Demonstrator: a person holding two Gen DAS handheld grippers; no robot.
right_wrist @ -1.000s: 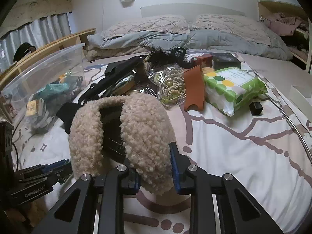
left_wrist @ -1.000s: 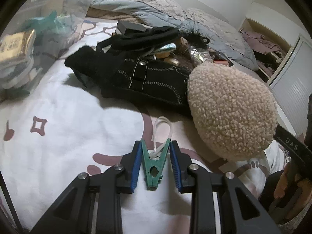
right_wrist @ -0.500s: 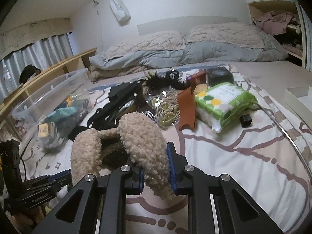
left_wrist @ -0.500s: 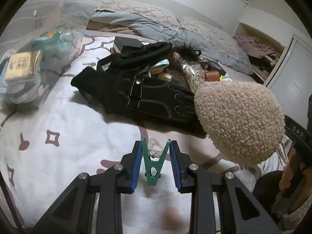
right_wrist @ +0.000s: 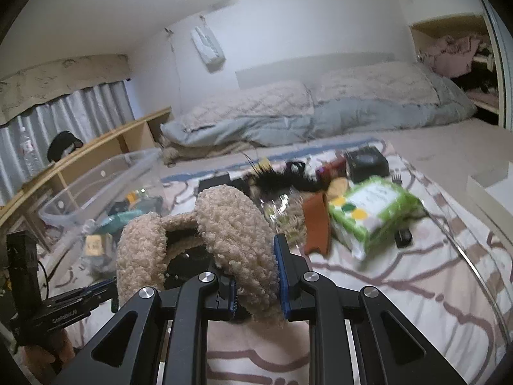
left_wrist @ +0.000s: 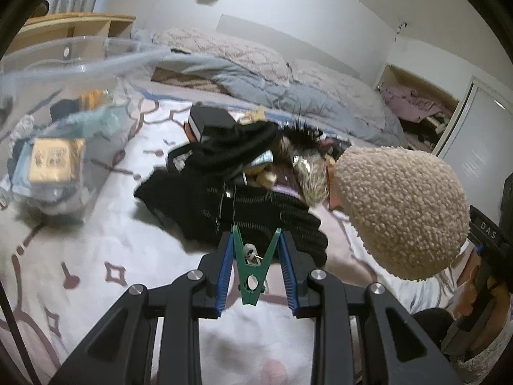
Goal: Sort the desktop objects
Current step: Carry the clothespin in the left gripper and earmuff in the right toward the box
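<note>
above the bed, a green clip is held in the left gripper and fleece earmuffs in the right gripper; both are best kept clamped until over the clear bin.

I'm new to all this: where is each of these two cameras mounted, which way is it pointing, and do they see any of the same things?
Left wrist: sits on the left gripper, looking along its fingers across the bed toward the pillows; the gripper pinches a green clothespin, and the person's hand shows at the right edge.
Right wrist: sits on the right gripper, facing the pillows and wall; it grips fuzzy beige earmuffs; the left gripper shows at lower left.
Shared: both show the earmuffs, the clear storage bin and the black clutter pile.
</note>
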